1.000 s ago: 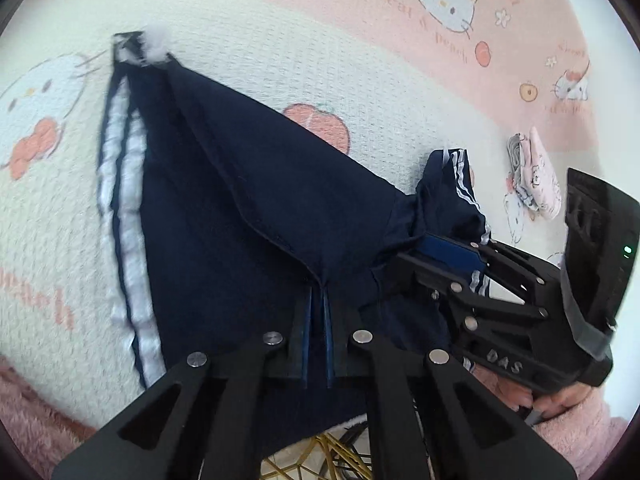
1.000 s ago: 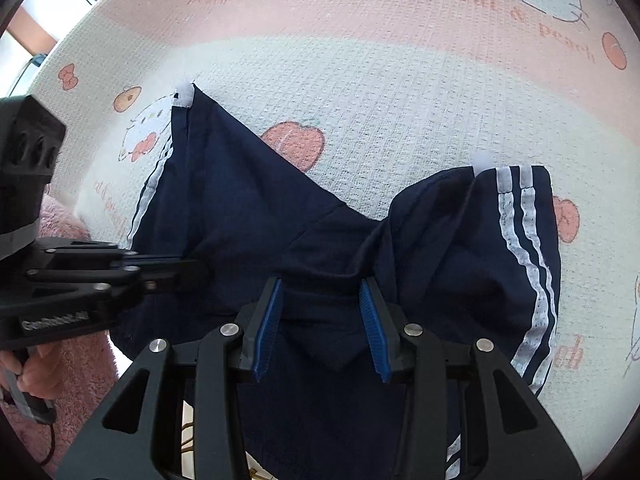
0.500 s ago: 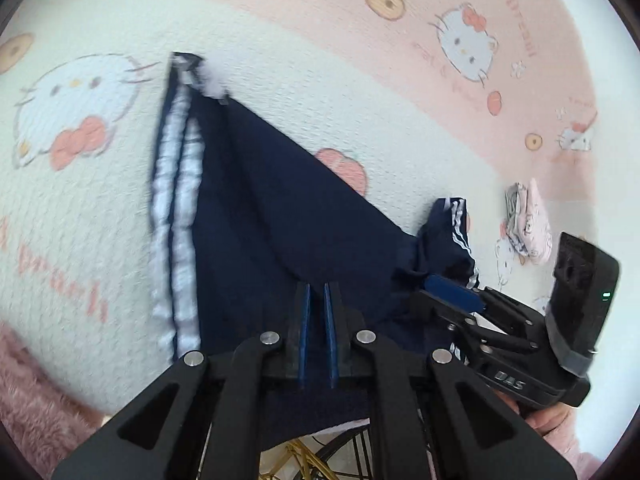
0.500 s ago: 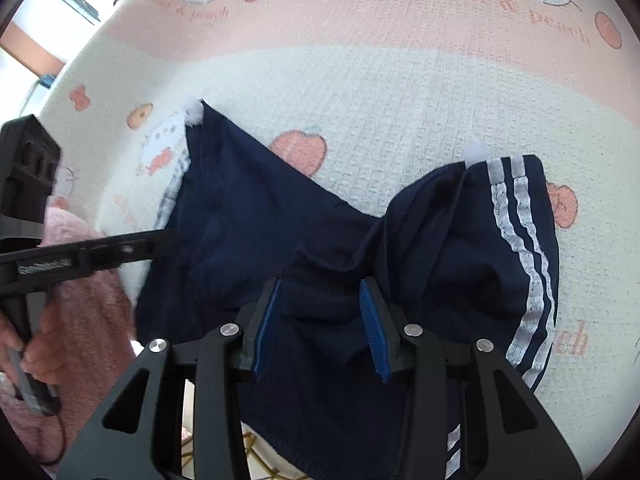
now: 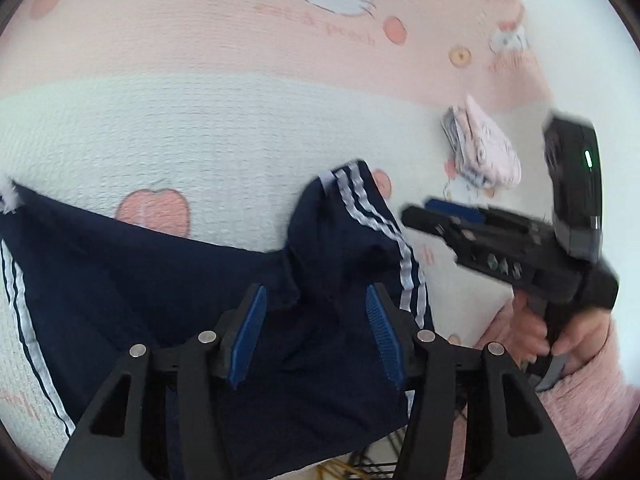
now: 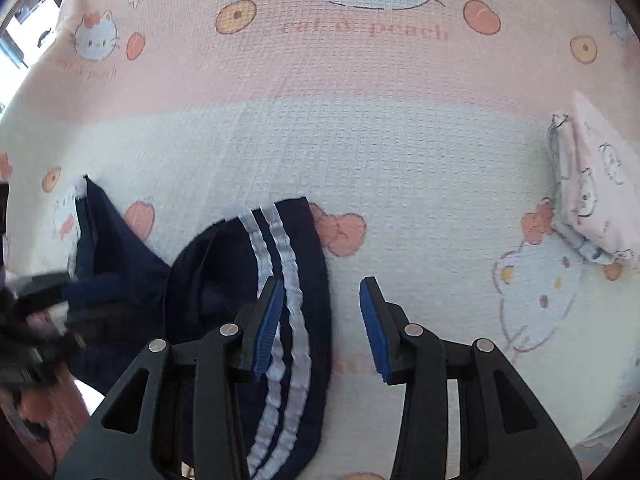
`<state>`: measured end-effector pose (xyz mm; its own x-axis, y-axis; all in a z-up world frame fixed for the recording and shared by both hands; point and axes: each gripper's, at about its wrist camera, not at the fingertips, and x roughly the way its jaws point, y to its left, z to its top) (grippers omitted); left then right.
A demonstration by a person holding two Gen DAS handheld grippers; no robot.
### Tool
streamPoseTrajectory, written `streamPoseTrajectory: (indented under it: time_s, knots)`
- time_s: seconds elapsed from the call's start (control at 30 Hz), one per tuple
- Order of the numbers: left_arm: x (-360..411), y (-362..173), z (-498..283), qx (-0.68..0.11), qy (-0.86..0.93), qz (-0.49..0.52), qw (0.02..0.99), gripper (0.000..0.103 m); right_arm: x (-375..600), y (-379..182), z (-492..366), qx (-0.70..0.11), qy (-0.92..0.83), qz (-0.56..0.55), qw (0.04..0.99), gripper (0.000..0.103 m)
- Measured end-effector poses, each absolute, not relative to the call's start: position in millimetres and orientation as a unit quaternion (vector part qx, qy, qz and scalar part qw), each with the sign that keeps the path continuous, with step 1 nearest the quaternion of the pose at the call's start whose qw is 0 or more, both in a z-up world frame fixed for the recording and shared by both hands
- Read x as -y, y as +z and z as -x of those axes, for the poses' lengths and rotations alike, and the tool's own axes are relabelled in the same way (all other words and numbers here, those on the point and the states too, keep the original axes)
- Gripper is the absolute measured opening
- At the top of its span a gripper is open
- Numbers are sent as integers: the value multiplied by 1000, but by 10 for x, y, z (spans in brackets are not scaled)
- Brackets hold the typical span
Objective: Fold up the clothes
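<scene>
A bed (image 6: 400, 168) under a pink-and-cream waffle blanket printed with cats and peaches carries navy shorts (image 6: 240, 280) with white side stripes at 7 o'clock, and a folded pale pink garment (image 6: 596, 184) at 3 o'clock, well apart.

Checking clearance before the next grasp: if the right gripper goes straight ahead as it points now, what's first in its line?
Probably just the bedspread; the right gripper points past the navy shorts, though depth is unclear.

A pink and white blanket (image 6: 360, 152) printed with cartoon cats, peaches and the words "cat & peach" is spread across both views. A folded pale pink printed garment (image 6: 596, 184) is seen at the right of the frame, lying on the blanket.
</scene>
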<state>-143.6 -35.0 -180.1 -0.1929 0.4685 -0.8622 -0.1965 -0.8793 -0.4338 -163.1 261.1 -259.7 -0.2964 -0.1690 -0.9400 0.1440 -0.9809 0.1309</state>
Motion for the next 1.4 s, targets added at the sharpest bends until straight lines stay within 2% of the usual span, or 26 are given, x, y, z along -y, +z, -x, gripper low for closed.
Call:
streamPoseTrajectory:
  time_s: [0.17,0.23,0.27,0.3,0.37,0.47,0.53,0.57,0.63,0.7,0.9,1.0,1.07,1.13,1.3,1.4]
  knots:
    - [164,-1988,1216,65,757,614,216,52,-2526,-2809,1786,7,-799,-596,79,41]
    - [144,-2047,1212,48,763,611,205,33,-2565,-2890,1838,19,-796,-601,69,41]
    - [146,-2044,1254,43,769,606,199,29,-2590,-2919,1864,28,-794,-603,67,41]
    - [160,-2028,1315,43,771,605,192,24,-2584,-2916,1894,28,-795,-601,73,45]
    - [187,-1996,1437,42,776,603,177,24,-2530,-2923,1961,9,-798,-596,86,49]
    - [476,-1904,1408,76,777,608,144,27,-2393,-2924,2039,-73,-802,-588,74,47]
    - [704,-1837,1358,104,776,611,120,45,-2409,-2823,2002,-77,-810,-578,58,46]
    - [819,-1803,1334,118,775,612,108,46,-2407,-2750,1956,-67,-815,-573,63,46]
    - [1047,-1736,1284,145,771,614,83,46,-2310,-2657,1842,-47,-809,-576,107,47]
    - [1120,-1807,1278,135,761,631,74,46,-2160,-2587,1720,-32,-796,-581,166,46]
    - [834,-2053,1450,102,732,661,131,46,-1627,-2671,1407,-49,-728,-605,318,46]
    - [781,-1981,1738,87,753,638,135,39,-1476,-2861,1445,-54,-718,-613,327,46]
    - [832,-1798,1967,97,782,602,130,39,-1440,-2972,1548,-49,-726,-611,312,45]
    - [937,-1567,2113,115,811,560,124,39,-1506,-2858,1702,-21,-765,-579,282,45]
    - [1219,-1352,2064,93,826,548,94,40,-1652,-2474,1868,19,-817,-522,244,46]
    - [1414,-1404,2014,44,826,559,54,40,-1431,-2413,1712,-17,-804,-521,288,47]
